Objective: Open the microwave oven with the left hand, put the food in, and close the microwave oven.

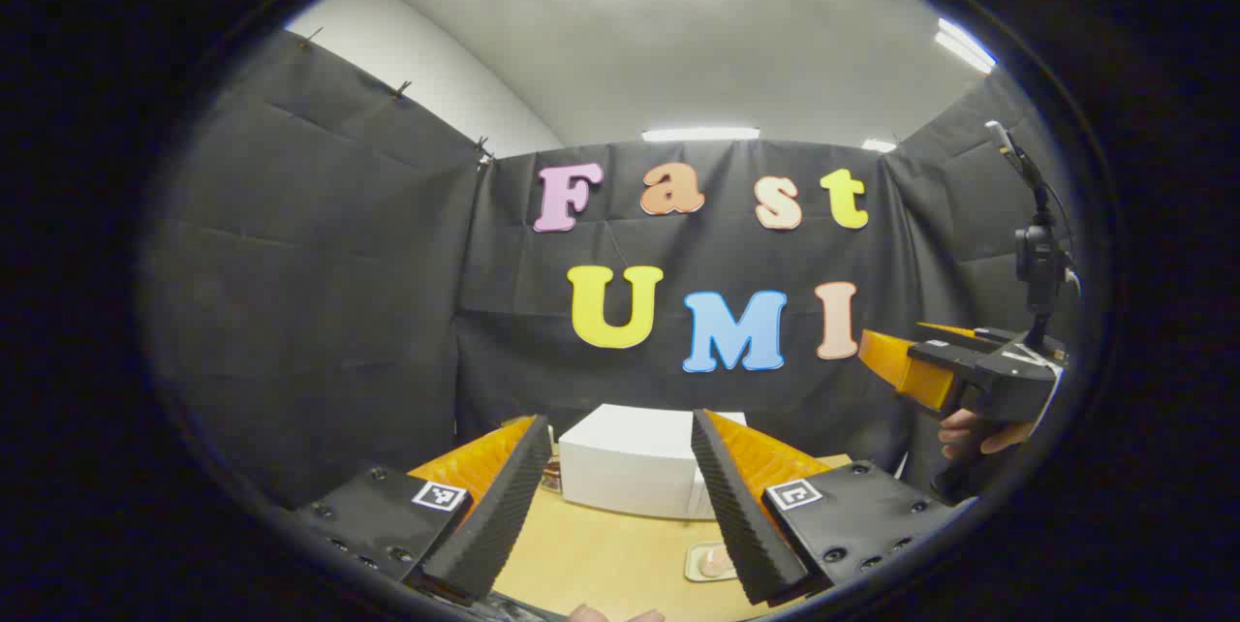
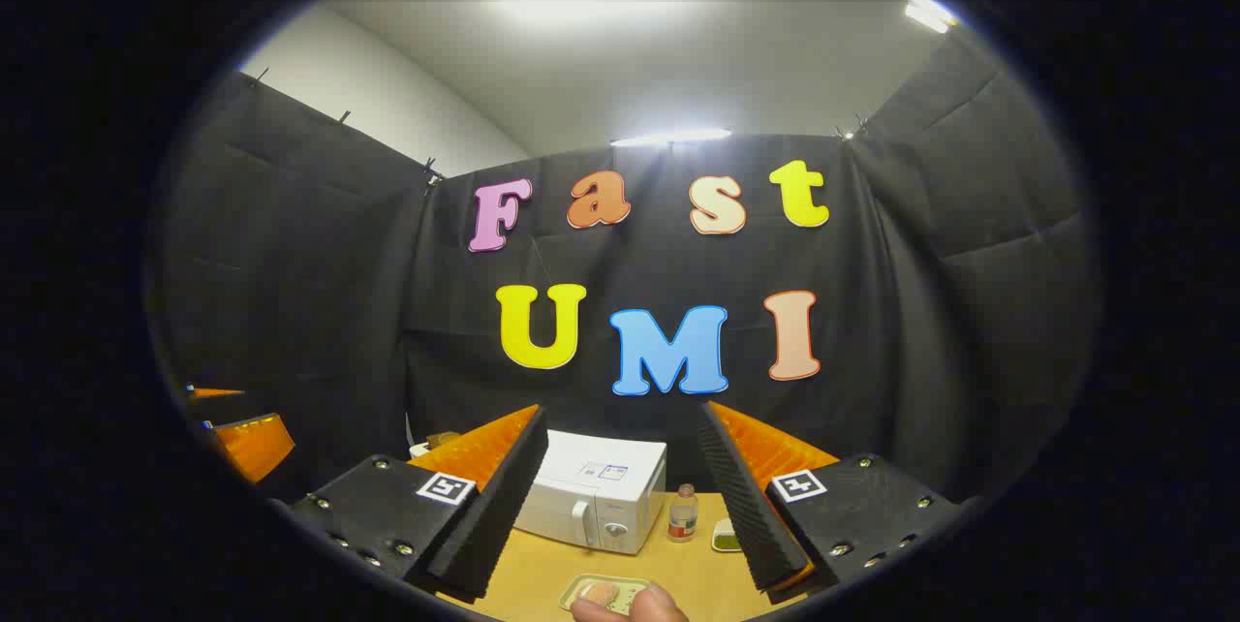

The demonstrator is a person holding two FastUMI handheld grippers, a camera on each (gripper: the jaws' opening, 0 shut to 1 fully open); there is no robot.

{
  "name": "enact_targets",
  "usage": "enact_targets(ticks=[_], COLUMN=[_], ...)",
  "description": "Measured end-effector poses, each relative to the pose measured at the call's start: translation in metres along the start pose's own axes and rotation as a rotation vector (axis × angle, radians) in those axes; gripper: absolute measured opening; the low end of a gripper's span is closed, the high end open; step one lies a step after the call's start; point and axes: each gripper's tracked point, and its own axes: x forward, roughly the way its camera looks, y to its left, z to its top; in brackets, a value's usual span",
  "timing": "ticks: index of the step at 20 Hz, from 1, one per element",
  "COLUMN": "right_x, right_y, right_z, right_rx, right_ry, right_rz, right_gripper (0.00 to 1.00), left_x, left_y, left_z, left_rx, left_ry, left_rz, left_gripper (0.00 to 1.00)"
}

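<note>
The microwave (image 2: 596, 496) is a small white box with its door closed, a handle running down the front beside a control strip with a round knob, and a label on its flat top. It stands on a wooden table (image 2: 697, 574) toward the back, close to the black cloth wall. In the left gripper view the microwave (image 1: 635, 462) shows as a plain white block, seen from a side where no handle or knob can be made out. The food (image 2: 603, 593) is a pale, rounded piece lying on a light tray (image 2: 581, 586) on the table in front of the microwave, and in the left gripper view the same tray (image 1: 699, 564) with the food (image 1: 715, 561) sits near the right finger. The left gripper (image 1: 620, 506) has its jaws spread wide with nothing between them; the microwave lies ahead, framed in the gap, well apart from both fingers. The right gripper (image 2: 620, 506) also has its jaws spread and holds nothing; the microwave appears ahead, just right of its left finger, and the tray lies lower in the gap. A small bottle (image 2: 683, 513) and a small green dish (image 2: 725, 535) stand on the table right of the microwave. A fingertip (image 2: 635, 607) shows at the bottom edge, by the tray.
</note>
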Motion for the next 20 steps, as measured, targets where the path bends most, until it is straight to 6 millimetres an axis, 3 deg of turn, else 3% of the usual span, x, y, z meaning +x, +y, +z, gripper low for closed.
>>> enact_targets(ticks=[5,11,14,17,20], right_x=[0.003,-0.003,-0.007,-0.016,-0.022], right_y=[0.025,0.037,0.029,0.012,-0.009], right_z=[-0.001,0.002,0.004,0.008,0.005], right_rx=[-0.015,-0.048,-0.06,-0.062,-0.049], right_ry=[-0.003,-0.002,0.005,-0.003,0.011], right_rz=[-0.021,-0.034,-0.05,-0.062,-0.06], right_gripper=[0.95,0.95,0.95,0.95,0.95], left_x=[0.005,0.014,0.019,0.027,0.038], left_y=[0.037,0.056,0.052,0.031,0.004], left_z=[-0.002,-0.018,-0.025,-0.04,-0.06], left_rx=[0.029,0.005,0.006,-0.012,0.017], left_ry=[-0.004,0.025,0.029,0.043,0.081], left_rz=[0.019,0.027,0.021,-0.001,-0.015], left_gripper=[0.96,0.96,0.94,0.99,0.94])
